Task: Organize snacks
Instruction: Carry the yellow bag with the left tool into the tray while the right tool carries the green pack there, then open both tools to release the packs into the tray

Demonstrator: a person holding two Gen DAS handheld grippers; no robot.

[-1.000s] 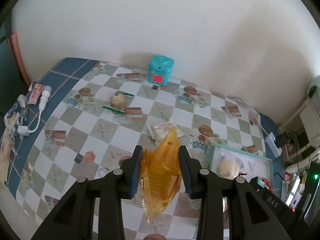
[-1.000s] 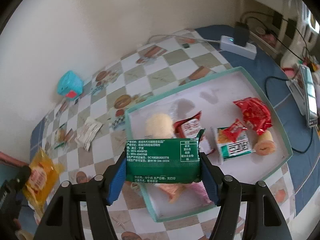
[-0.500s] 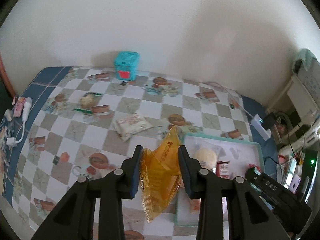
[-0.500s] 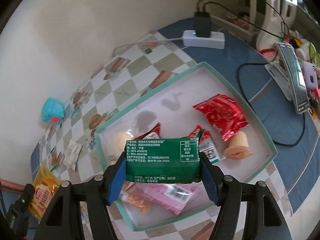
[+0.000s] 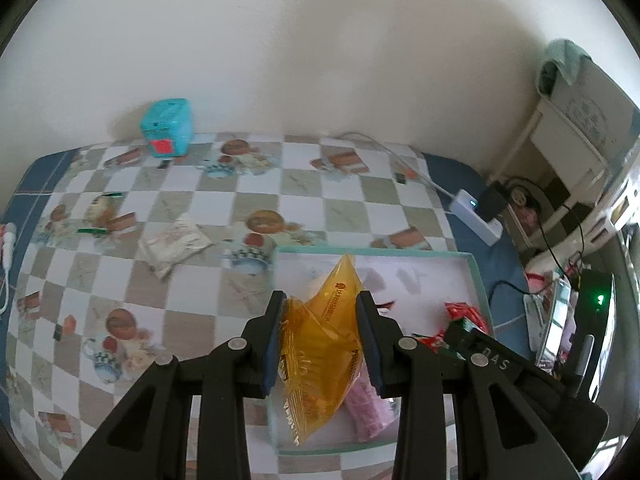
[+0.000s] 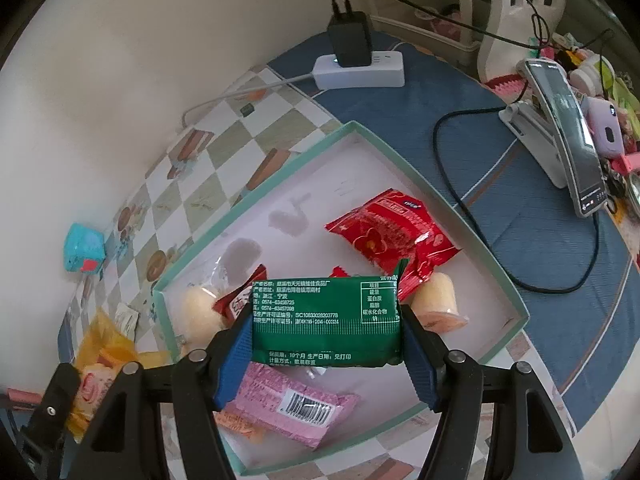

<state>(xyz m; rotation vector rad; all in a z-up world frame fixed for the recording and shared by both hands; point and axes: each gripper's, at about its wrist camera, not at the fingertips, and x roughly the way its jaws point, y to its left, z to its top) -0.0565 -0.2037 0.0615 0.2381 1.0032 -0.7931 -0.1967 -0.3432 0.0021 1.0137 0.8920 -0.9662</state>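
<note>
Two grippers each clamp one snack above the tray (image 6: pixel 404 164): left gripper (image 5: pixel 320 344) squeezes the yellow packet (image 5: pixel 320 360), right gripper (image 6: pixel 326 344) grips the green packet (image 6: pixel 326 320) by its ends

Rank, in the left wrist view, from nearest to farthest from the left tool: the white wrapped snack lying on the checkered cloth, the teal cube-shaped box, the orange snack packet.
1. Orange snack packet: clamped in the left tool, over the tray.
2. White wrapped snack: mid-cloth, to the left.
3. Teal cube-shaped box: far left, against the wall.
</note>
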